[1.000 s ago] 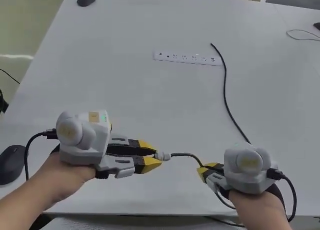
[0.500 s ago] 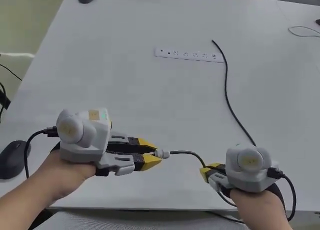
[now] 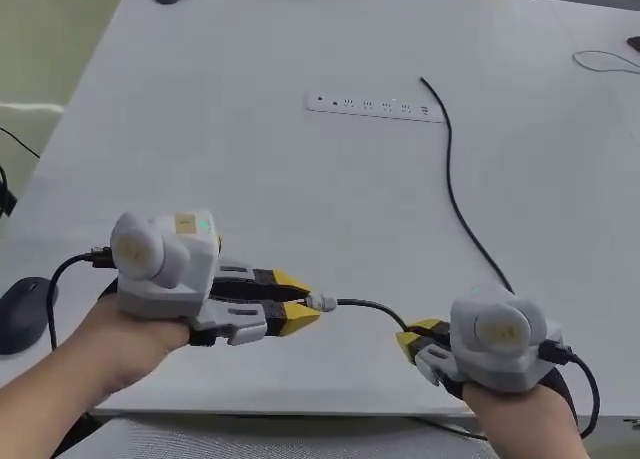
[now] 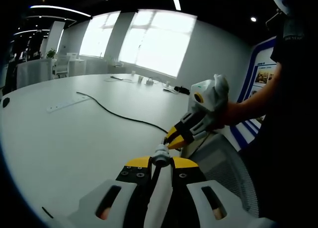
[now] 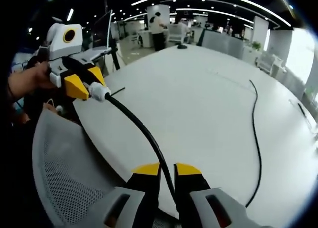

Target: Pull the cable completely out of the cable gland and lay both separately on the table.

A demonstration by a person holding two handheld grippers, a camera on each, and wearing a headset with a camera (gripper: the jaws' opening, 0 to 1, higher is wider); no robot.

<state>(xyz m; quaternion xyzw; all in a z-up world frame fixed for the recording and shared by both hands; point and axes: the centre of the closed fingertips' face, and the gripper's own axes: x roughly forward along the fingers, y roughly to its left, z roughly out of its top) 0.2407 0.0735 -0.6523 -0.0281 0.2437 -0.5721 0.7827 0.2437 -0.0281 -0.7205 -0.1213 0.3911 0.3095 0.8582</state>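
At the counter's [image 3: 300,189] near edge, I am holding the work up in both hands, just above the white surface. My left tongs [image 3: 300,305] are pinching the cable gland [image 3: 320,302], a small pale fitting, between their yellow tips, which are drawn in tight around it. The gland is poking out past the tips and pointing toward my right hand.

The cable [image 3: 368,306], thin and black, is running out of the gland's open end and arching across the short gap to my right tongs [image 3: 410,339]. It is passing between their two yellow tips, which are pressed together on it with only a narrow slit showing in the right gripper view. The cable is seated in the gland, and neither part is lying on the counter.

My left tongs are hovering over the counter toward its near left corner, and my right tongs are sitting at the near edge further right, near the gland but apart from it.

A white power strip [image 3: 375,108] is lying across the middle of the counter. A long black cord [image 3: 450,184] is trailing from beside the strip's right end toward the near edge by my right hand; I cannot tell whether it joins the cable I am gripping. A dark mouse [image 3: 22,314] is resting at the left edge.
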